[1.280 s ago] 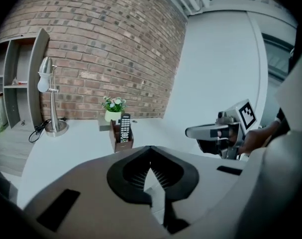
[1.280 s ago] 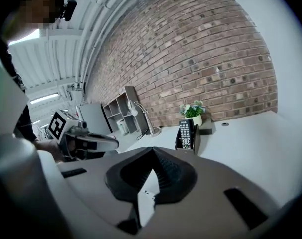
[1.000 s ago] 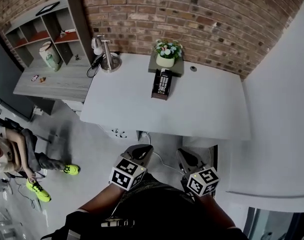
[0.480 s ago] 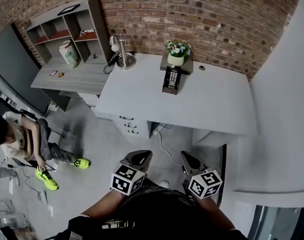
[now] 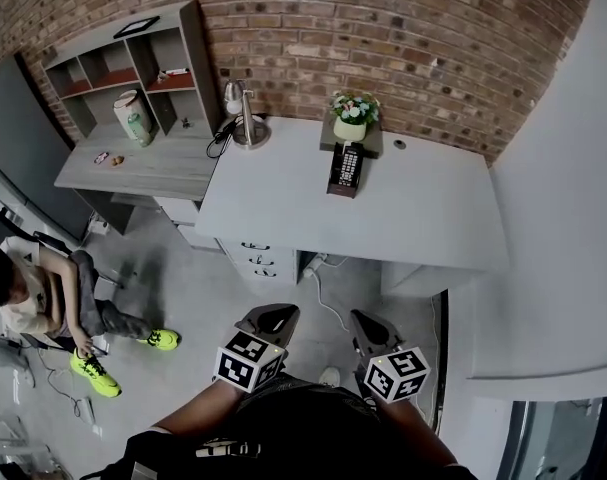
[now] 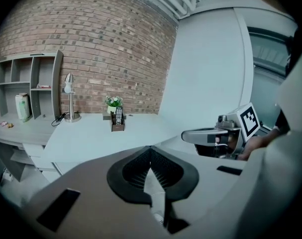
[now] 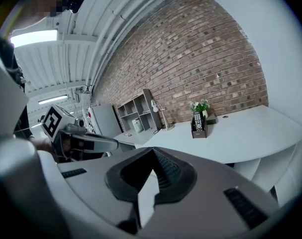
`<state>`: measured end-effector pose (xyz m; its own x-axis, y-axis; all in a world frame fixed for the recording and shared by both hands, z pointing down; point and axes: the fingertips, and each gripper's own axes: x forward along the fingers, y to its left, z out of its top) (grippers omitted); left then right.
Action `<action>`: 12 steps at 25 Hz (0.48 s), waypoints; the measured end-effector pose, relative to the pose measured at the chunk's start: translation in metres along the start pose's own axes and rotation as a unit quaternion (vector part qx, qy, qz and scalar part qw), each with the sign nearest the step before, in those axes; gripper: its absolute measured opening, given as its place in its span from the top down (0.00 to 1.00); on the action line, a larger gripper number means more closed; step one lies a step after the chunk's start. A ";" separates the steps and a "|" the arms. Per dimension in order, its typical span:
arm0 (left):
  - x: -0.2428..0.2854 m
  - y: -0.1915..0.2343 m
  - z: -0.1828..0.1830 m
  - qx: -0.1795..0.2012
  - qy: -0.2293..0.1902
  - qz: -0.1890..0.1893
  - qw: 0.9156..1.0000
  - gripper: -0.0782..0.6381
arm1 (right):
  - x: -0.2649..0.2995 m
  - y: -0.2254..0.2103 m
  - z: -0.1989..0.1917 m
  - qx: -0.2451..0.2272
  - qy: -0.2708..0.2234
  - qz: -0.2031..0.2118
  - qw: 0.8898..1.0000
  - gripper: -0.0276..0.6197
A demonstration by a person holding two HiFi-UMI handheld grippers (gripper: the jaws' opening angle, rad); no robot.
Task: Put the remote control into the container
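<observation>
The black remote control point(image 5: 346, 164) stands upright in a small brown container point(image 5: 342, 185) at the back of the white desk point(image 5: 423, 218), just in front of a flower pot point(image 5: 351, 119). Both grippers are held close to my body, well short of the desk's front edge. My left gripper point(image 5: 269, 317) and right gripper point(image 5: 360, 325) are side by side, each shut with nothing between the jaws. From the left gripper view the remote point(image 6: 118, 115) is small and far off beyond the shut left gripper point(image 6: 151, 149). The right gripper view shows the remote point(image 7: 197, 119) beyond the shut right gripper point(image 7: 153, 151).
A desk lamp point(image 5: 241, 118) stands at the desk's back left corner. A grey shelf unit point(image 5: 133, 73) sits on a lower side table point(image 5: 153, 168) to the left. Drawers point(image 5: 258, 258) and a cable hang under the desk. A person point(image 5: 33, 298) sits on the floor at far left.
The head view has swung and backed off a little, so more floor and the drawers show. Both grippers sit slightly lower in the picture, still side by side and shut.
</observation>
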<state>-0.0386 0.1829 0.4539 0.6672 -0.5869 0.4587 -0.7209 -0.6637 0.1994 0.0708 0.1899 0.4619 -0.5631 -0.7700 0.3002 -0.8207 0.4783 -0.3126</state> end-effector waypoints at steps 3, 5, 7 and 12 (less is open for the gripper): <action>-0.006 0.008 -0.004 0.004 0.001 -0.004 1.000 0.90 | 0.004 0.008 -0.005 -0.007 0.004 -0.005 1.000 0.95; -0.008 0.012 -0.003 0.000 -0.002 -0.006 1.000 0.90 | 0.007 0.010 -0.007 -0.006 0.006 -0.011 1.000 0.95; -0.011 0.014 -0.002 -0.002 -0.005 -0.011 1.000 0.90 | 0.007 0.012 -0.008 -0.006 0.008 -0.016 1.000 0.95; -0.015 0.018 -0.002 -0.006 -0.009 -0.014 1.000 0.90 | 0.008 0.016 -0.008 -0.013 0.011 -0.022 1.000 0.95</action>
<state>-0.0621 0.1806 0.4518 0.6901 -0.5762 0.4378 -0.7041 -0.6745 0.2220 0.0520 0.1949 0.4667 -0.5288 -0.7808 0.3327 -0.8464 0.4561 -0.2750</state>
